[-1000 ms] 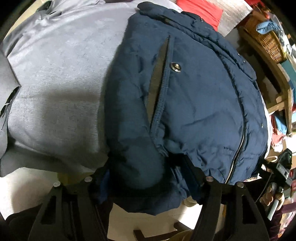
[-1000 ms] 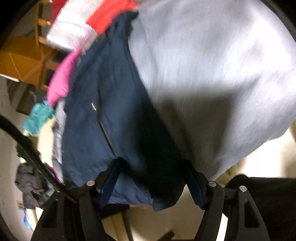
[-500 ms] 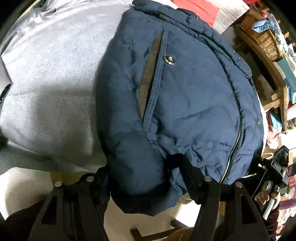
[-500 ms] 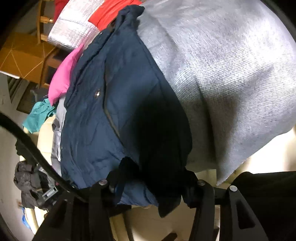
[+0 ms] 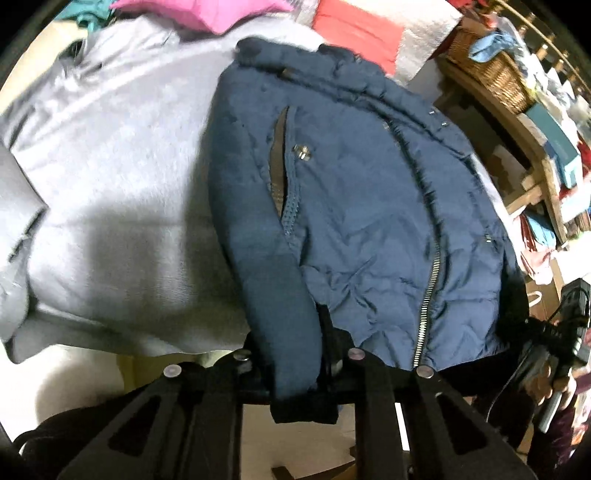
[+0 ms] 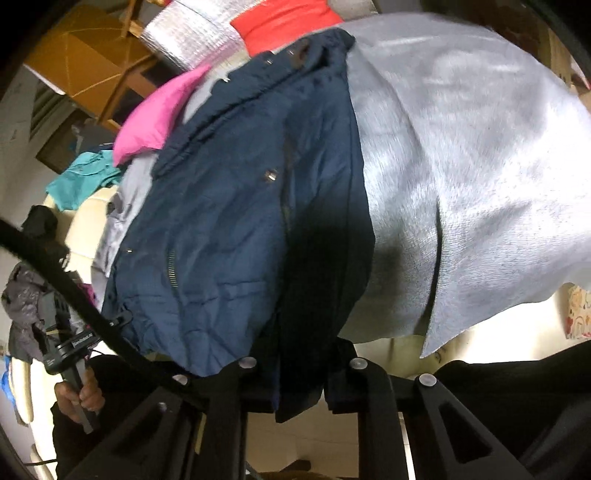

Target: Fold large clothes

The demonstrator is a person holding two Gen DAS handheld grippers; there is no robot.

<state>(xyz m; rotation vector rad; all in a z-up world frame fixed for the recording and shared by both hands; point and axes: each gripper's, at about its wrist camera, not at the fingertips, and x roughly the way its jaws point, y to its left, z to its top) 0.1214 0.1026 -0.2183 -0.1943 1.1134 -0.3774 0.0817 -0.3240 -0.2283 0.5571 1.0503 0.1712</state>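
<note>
A navy padded jacket point(image 5: 369, 221) with a front zip and a snap pocket lies on a grey cloth-covered surface point(image 5: 110, 184). My left gripper point(image 5: 295, 354) is shut on the jacket's sleeve point(image 5: 284, 314) near the cuff, at the near edge. In the right wrist view the same jacket point(image 6: 221, 221) lies left of the grey cloth point(image 6: 461, 184). My right gripper point(image 6: 299, 362) is shut on the jacket's near dark sleeve edge point(image 6: 317, 295), which hangs between the fingers.
A pink garment point(image 6: 162, 114), a red cloth point(image 5: 354, 33) and a silver quilted mat point(image 6: 192, 40) lie at the far end. A wicker basket point(image 5: 487, 70) sits on wooden shelves at the right. Teal cloth point(image 6: 85, 177) lies at the left.
Both grippers have closed further on the sleeves and pulled back toward the near edge. The sleeves now lie drawn inward along the jacket's body.
</note>
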